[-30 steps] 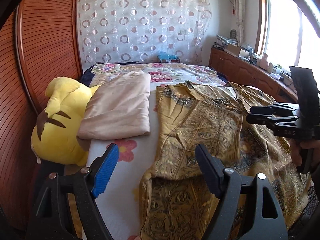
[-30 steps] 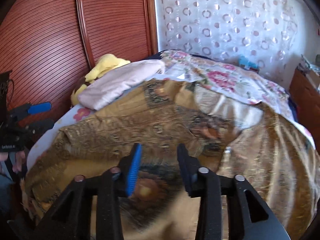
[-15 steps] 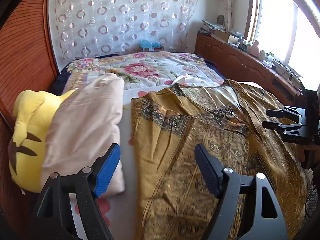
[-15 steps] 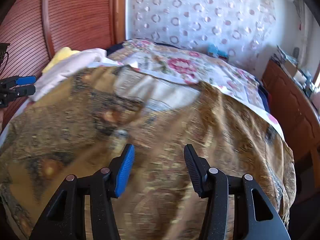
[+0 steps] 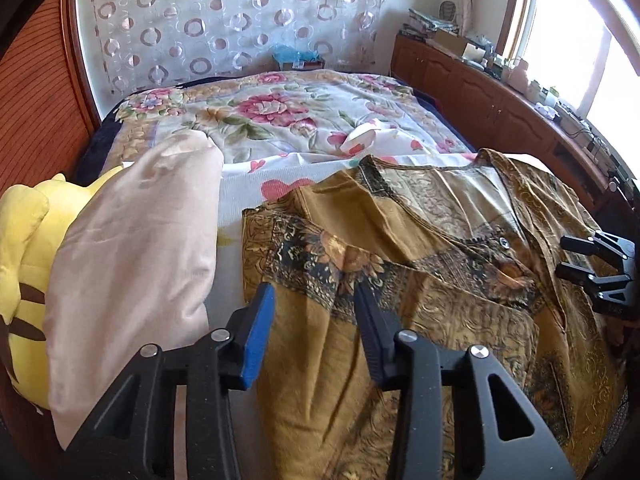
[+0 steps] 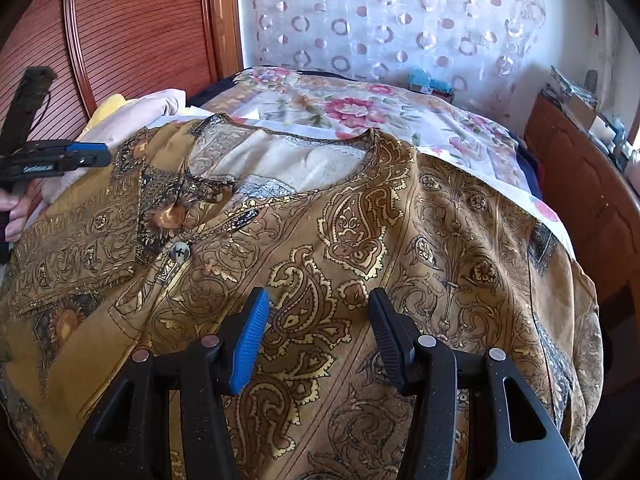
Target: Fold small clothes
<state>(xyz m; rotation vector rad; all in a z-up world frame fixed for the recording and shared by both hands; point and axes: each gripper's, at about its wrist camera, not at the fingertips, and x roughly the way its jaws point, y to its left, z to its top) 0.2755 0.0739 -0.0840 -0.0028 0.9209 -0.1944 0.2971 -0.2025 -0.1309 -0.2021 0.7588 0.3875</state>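
Left claw (image 5: 314,320) parted wide, gripping nothing, poised over the folded-in sleeve of one mustard paisley shirt (image 5: 420,280). Right claw (image 6: 320,326) likewise agape and bare above the same shirt's chest. Shirt spread flat, soft and wrinkled, on floral bed (image 5: 288,108). Left of shirt: one beige pillow (image 5: 136,248), one yellow plush (image 5: 24,248).

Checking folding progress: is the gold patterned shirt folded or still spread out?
Mostly spread: the gold patterned shirt lies across the bed; only its left sleeve is folded inward.
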